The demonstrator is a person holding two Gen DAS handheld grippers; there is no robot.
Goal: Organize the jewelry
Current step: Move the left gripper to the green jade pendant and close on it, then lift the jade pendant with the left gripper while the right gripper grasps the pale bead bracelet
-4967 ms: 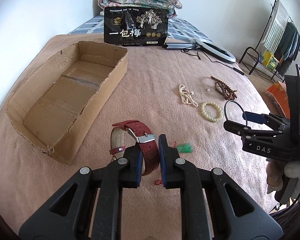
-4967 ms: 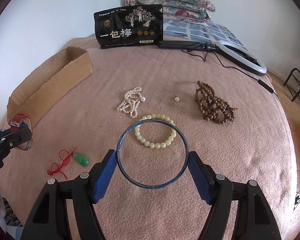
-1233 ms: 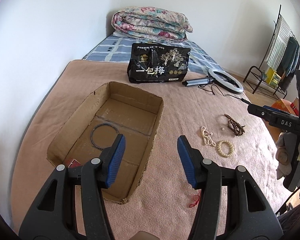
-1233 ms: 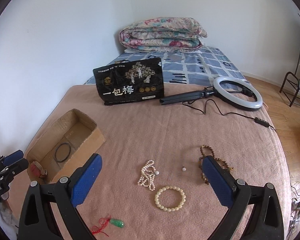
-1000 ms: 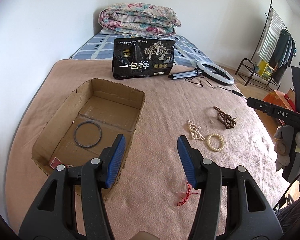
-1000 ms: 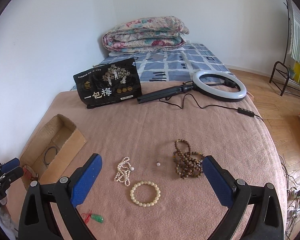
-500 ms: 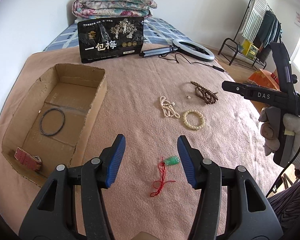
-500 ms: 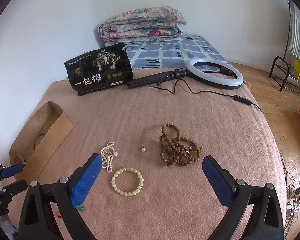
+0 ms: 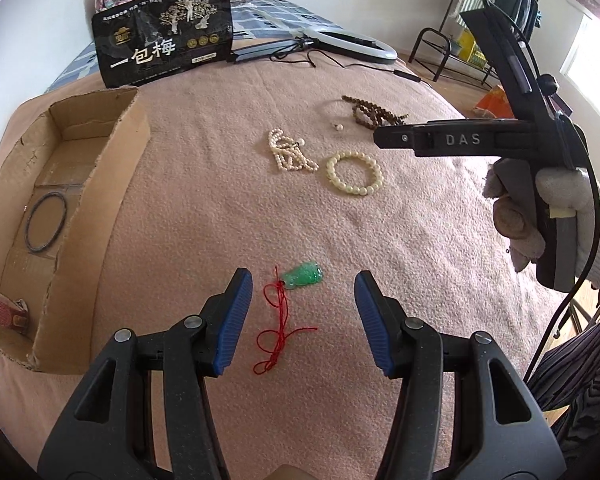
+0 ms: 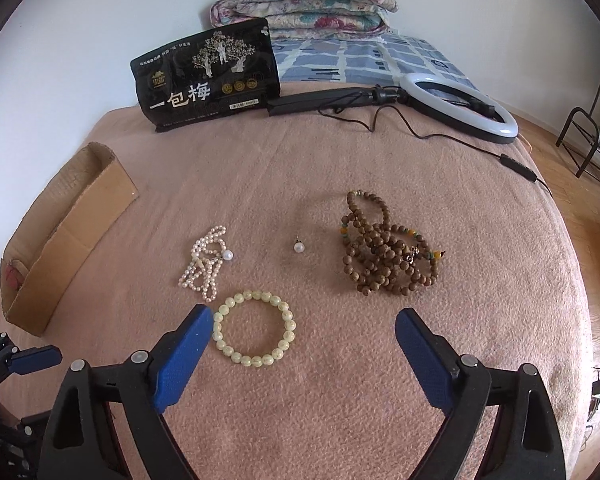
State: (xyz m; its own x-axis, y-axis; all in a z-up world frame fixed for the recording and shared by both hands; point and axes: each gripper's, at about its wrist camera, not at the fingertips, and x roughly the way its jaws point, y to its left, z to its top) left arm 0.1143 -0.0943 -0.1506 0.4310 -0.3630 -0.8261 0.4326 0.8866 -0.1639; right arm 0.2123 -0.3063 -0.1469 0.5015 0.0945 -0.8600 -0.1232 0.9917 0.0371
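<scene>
Nearest, the left gripper [image 9: 303,320] hangs with fingers spread wide and empty over a green pendant [image 9: 303,275] and its red cord [image 9: 278,328] on the pink blanket [image 9: 204,184]. To the right, the right gripper [image 10: 303,354], likewise spread and empty, hovers by a pale bracelet [image 10: 254,329]. Farther off lie pearls [image 10: 205,263], brown beads [image 10: 386,249] and, far left, the box [image 9: 128,152]; lower straight and pinch the pendant's body, not the loose cord.

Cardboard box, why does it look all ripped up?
The cardboard box has ragged, torn top edges and a cracked left wall, as if roughly cut down. It still holds the dark ring and the red watch strap fine.
</scene>
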